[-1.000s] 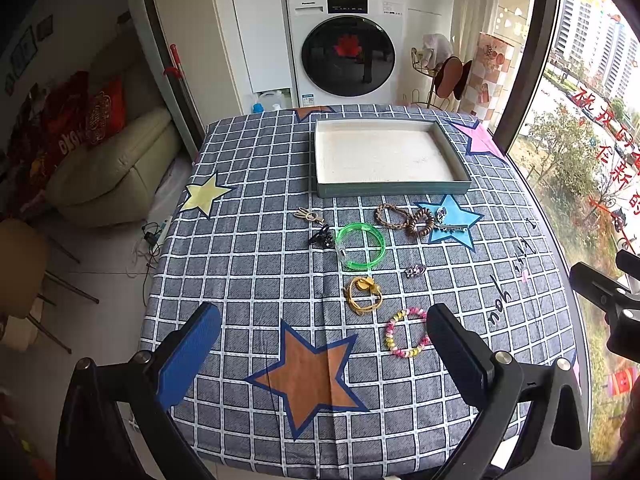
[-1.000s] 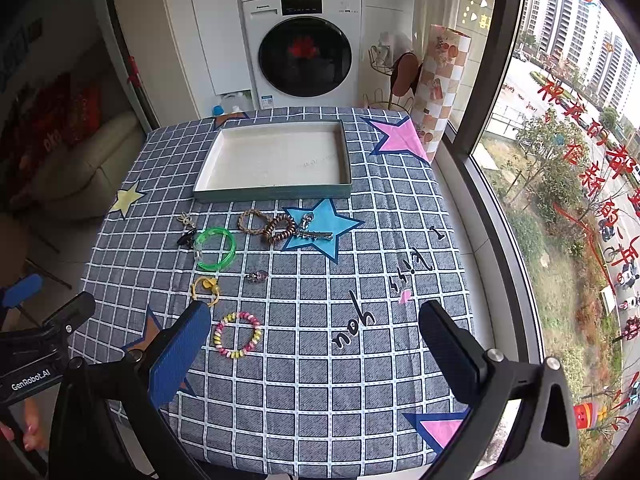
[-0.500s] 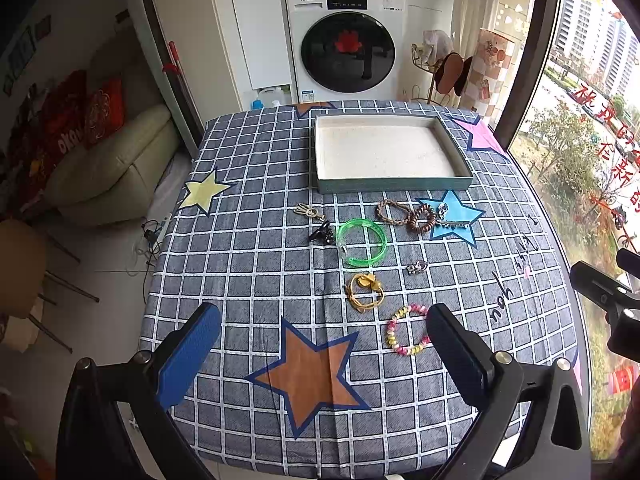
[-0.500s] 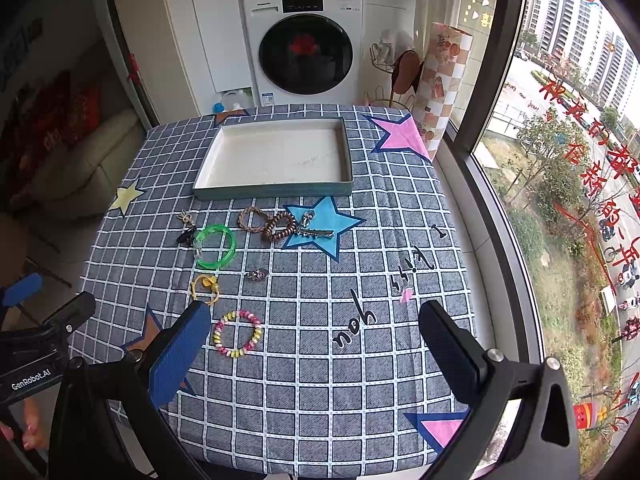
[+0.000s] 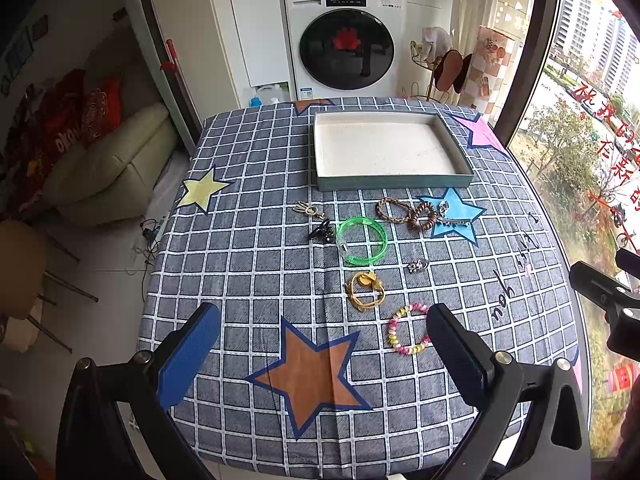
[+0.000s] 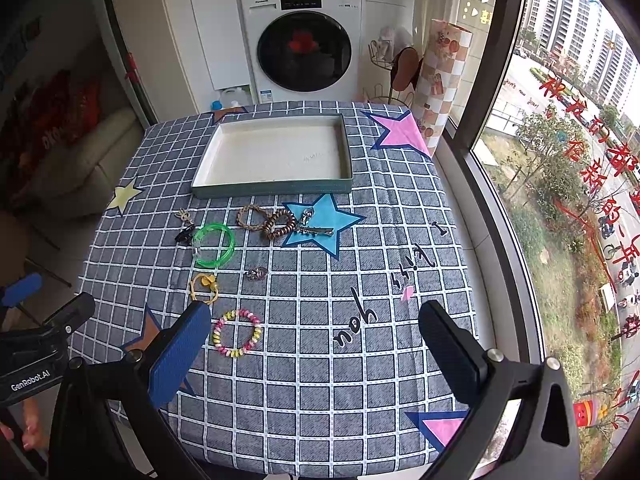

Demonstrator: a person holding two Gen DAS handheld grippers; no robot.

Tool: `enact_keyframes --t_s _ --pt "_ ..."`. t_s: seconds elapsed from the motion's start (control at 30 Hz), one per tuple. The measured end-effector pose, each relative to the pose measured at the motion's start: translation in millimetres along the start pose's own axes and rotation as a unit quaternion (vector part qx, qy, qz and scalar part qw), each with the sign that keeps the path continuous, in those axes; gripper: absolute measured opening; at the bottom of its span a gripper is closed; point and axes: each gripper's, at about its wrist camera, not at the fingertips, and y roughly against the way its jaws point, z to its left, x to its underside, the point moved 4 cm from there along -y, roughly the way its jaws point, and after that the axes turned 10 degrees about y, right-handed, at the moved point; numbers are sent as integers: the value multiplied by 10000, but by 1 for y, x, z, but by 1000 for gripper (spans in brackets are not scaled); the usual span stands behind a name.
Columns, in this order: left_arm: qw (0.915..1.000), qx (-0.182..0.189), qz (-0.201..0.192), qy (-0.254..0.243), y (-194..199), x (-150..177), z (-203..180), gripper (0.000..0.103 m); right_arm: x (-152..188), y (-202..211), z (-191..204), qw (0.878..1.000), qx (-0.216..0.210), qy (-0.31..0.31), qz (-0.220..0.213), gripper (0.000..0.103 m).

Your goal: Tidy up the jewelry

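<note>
both claws, left claw [image 5: 320, 346] and right claw [image 6: 316, 338], are wide apart, grasping nothing. the thin bead ring [image 6: 237, 333] lies flat; a claw may slip and push it away from the tray [image 6: 272, 190].

Lying on cloth — five bracelets [image 5: 361, 241], three small charms [image 5: 418, 266], one hair clip [image 6: 316, 231]; sitting behind — one tray [image 5: 394, 182].

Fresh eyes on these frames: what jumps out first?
The neon green bangle mid-table, ringed by scattered jewelry on the star-patterned checked tablecloth. Behind it sits an empty shallow tray, and past the table's far edge a washing machine. Near the front edge, a pastel bead bracelet lies closest to both open grippers.
</note>
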Motion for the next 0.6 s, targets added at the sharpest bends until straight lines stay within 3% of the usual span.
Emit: enact_keyframes --t_s 0.13,0.33,0.6 --pt "10000 -16 48 -74 -10 1 2 103 -1 -6 -1 9999 -56 -39 119 103" --pt "9975 127 688 -103 -49 3 8 103 6 -25 -4 9984 -217 -227 474 103" --pt "9941 160 1058 -164 -99 -16 17 103 20 -69 8 9919 -319 -431 1150 103"
